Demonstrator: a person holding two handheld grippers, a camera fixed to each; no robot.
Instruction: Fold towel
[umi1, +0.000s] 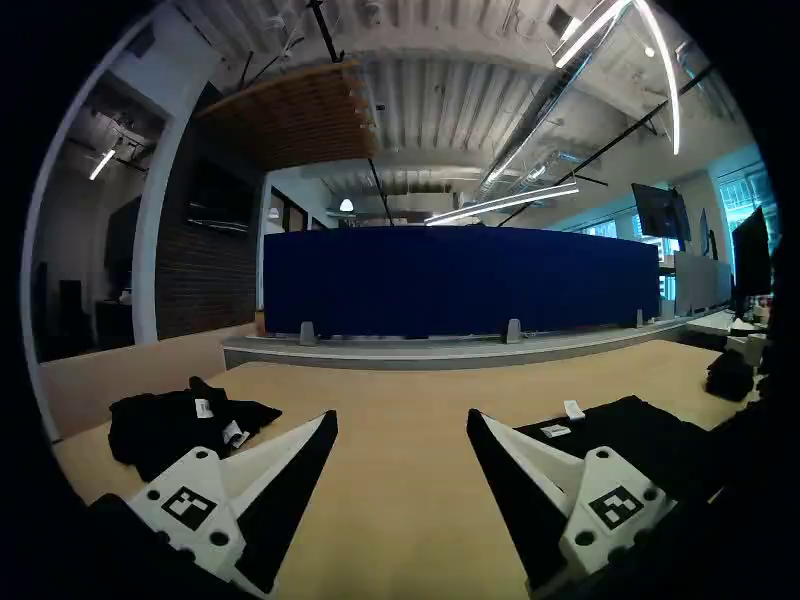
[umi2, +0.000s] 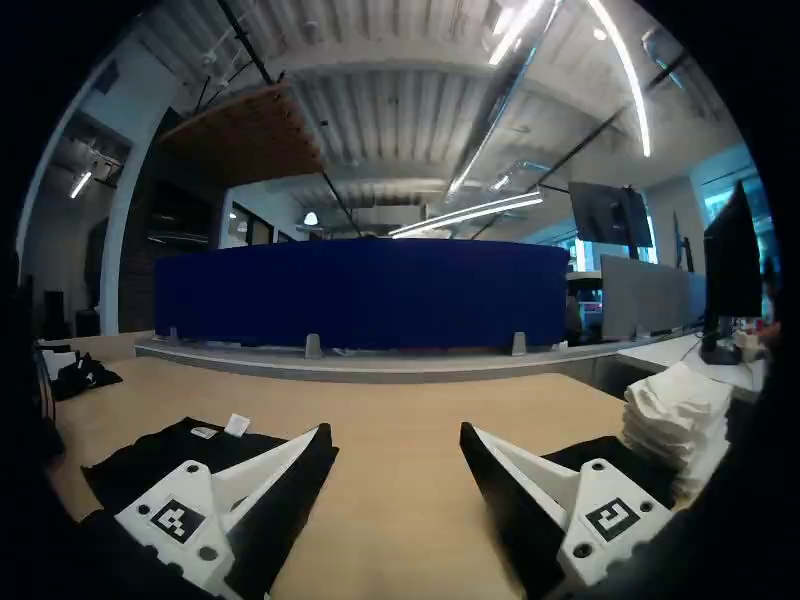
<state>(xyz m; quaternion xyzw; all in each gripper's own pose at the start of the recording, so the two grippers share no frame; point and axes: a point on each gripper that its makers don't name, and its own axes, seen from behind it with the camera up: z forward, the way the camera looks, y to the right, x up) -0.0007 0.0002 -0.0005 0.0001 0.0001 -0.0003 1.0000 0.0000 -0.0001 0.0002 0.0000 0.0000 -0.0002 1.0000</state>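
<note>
– Grippers first: how do they stand?
– There are two, each with its white fingers spread wide and nothing between them. The left gripper (umi1: 401, 416) hangs low over the pale wooden tabletop (umi1: 400, 490). The right gripper (umi2: 395, 430) does the same in the right gripper view.
– Towels, counted?
– The left gripper view has three dark pieces. One crumpled black towel (umi1: 160, 425) with white tags lies partly hidden behind the left-hand finger. One flat black towel (umi1: 630, 425) with two white tags lies behind the right-hand finger. One small dark bundle (umi1: 730, 375) sits farther off at the table's right edge.
– What about the right gripper view?
– One folded black cloth (umi2: 150, 455) with a white tag lies behind the left-hand finger, and one more black piece (umi2: 615, 455) behind the right-hand finger. Just beside that piece stands a single stack of white folded towels (umi2: 680, 410). One dark rumpled heap (umi2: 82, 375) lies far left. I cannot tell whether any cloth touches a finger.
– And beyond the table?
– A grey rail (umi1: 400, 352) on small feet runs along the far edge. Behind it is one long dark-blue partition (umi1: 450, 280). To the right are black monitors (umi2: 735, 265). Overhead there is one hanging wooden slat panel (umi1: 290, 115), several strip lights (umi1: 505, 203) and a bare ribbed ceiling.
</note>
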